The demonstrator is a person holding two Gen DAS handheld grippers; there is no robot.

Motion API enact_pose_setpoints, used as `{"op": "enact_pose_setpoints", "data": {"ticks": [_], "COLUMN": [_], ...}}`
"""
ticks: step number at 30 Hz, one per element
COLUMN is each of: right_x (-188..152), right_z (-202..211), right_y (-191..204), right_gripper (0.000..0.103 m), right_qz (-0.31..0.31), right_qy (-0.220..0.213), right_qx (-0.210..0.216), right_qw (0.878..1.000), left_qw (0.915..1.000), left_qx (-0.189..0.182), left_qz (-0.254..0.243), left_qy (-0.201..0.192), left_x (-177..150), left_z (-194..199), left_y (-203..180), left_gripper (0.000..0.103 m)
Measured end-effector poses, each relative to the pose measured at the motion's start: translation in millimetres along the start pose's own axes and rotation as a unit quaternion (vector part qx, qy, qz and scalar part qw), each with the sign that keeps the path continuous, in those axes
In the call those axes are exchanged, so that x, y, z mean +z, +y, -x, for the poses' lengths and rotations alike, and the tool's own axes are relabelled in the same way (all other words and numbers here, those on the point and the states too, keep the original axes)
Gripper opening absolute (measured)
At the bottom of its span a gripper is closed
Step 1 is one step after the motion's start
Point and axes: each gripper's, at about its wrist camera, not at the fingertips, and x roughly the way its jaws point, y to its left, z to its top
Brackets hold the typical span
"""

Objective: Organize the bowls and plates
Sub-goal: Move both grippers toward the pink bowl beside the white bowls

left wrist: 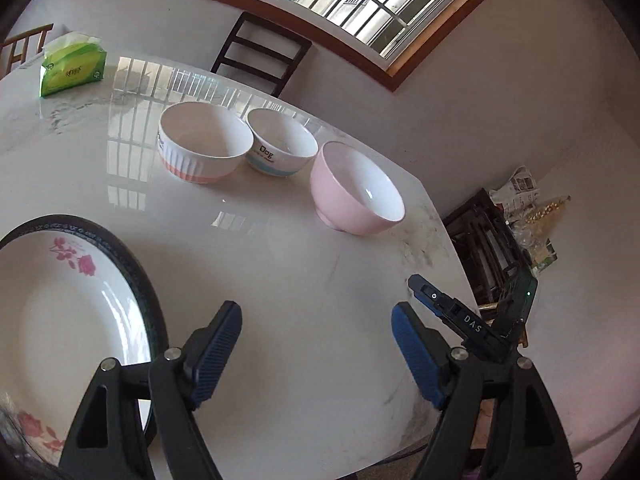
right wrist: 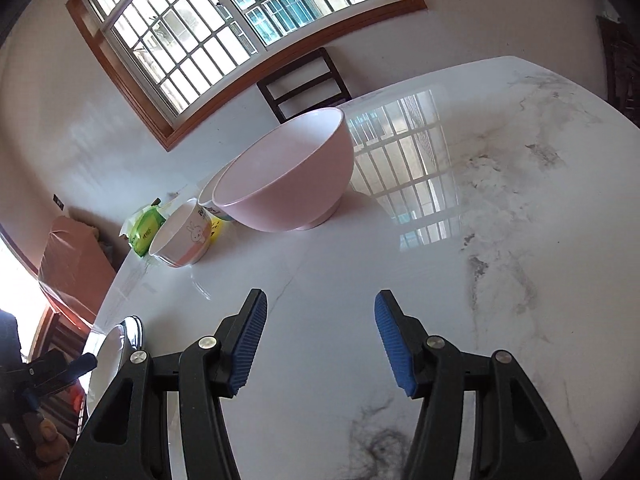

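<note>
Both our grippers hang empty — left gripper (left wrist: 316,344) spread wide beside the rose plate (left wrist: 60,320), right gripper (right wrist: 320,340) parted. Beyond stands the pink bowl (right wrist: 288,176) — glazed, slippery, breakable; we would pinch its rim.

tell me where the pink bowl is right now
In the left wrist view the pink bowl stands upright on the marble table, at the right end of the row of three, beside the "Dog" bowl near the table's edge.

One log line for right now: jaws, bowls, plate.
left gripper: jaws open, empty | right gripper: jaws open, empty | three bowls: separate, pink bowl nearest | plate: on table
</note>
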Motion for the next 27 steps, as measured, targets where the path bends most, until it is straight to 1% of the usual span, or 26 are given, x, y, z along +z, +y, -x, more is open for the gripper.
{"op": "enact_pose_setpoints", "data": {"ticks": [1,2,6,8,11,12,15,18,19,20,21,23,24,25,26,27], "right_x": [8.2,17.9,63.3,87.7,120.4,129.1,149.9,162.1,163.6,164.0,163.2,161.9,160.5,159.2,158.2,158.3], "right_z": [1.7,3.5,5.5,-1.9,-22.9,-30.6,-49.9,-66.1,-72.0,-77.9,-83.5,-96.2,-101.4,-104.5,-105.4,-105.6], "right_y": [-2.2,-4.2,-9.9,-10.4,-14.6,-16.5,-23.0,-24.4,-23.3,-22.4,-22.8,-24.8,-24.6,-24.9,-24.6,-22.8], "right_gripper": [0.053,0.053,0.053,0.053,0.054,0.054,0.054,0.054,0.053,0.047,0.043,0.027,0.024,0.02,0.014,0.013], "right_qz": [0.002,0.002,-0.001,0.005,0.009,0.01,0.008,0.007,0.011,0.014,0.013,0.011,0.013,0.01,0.007,0.005], "right_qy": [0.0,-0.001,0.005,0.021,0.057,0.071,0.095,0.106,0.112,0.119,0.126,0.142,0.149,0.153,0.155,0.155], "right_qx": [-0.002,0.002,0.019,0.017,0.011,0.011,0.004,0.004,0.002,0.002,0.001,-0.011,-0.01,-0.006,-0.003,0.0], "right_qw": [1.0,1.0,1.0,1.0,0.998,0.997,0.995,0.994,0.994,0.993,0.992,0.99,0.989,0.988,0.988,0.988], "left_qw": [0.9999,0.9997,0.9981,0.9964,0.9942,0.9943,0.9946,0.9932,0.9924,0.9917,0.9914,0.9897,0.9892,0.9895,0.9899,0.9898], "left_qx": [-0.013,-0.018,0.0,0.007,0.015,0.017,0.026,0.055,0.061,0.064,0.062,0.05,0.037,0.029,0.038,0.047], "left_qz": [0.01,0.016,0.029,0.04,0.037,0.035,0.033,0.016,0.015,0.016,0.019,0.024,0.024,0.028,0.03,0.03], "left_qy": [0.001,0.007,0.054,0.075,0.1,0.099,0.094,0.101,0.106,0.11,0.113,0.132,0.14,0.139,0.133,0.131], "left_x": [12.1,24.5,67.7,82.6,99.2,104.5,116.6,123.4,123.8,123.8,123.9,122.1,121.6,119.9,119.6,119.2], "left_z": [-8.6,-19.4,-72.8,-97.7,-126.2,-131.6,-145.0,-162.9,-169.0,-175.4,-180.0,-191.5,-196.6,-197.1,-197.2,-198.2], "left_y": [-2.8,-5.3,-13.1,-14.7,-20.9,-22.6,-27.0,-30.1,-30.1,-29.6,-28.6,-28.1,-28.2,-29.4,-30.0,-31.5], "left_gripper": [0.079,0.079,0.079,0.078,0.078,0.078,0.078,0.078,0.078,0.076,0.071,0.046,0.042,0.036,0.034,0.033]}}
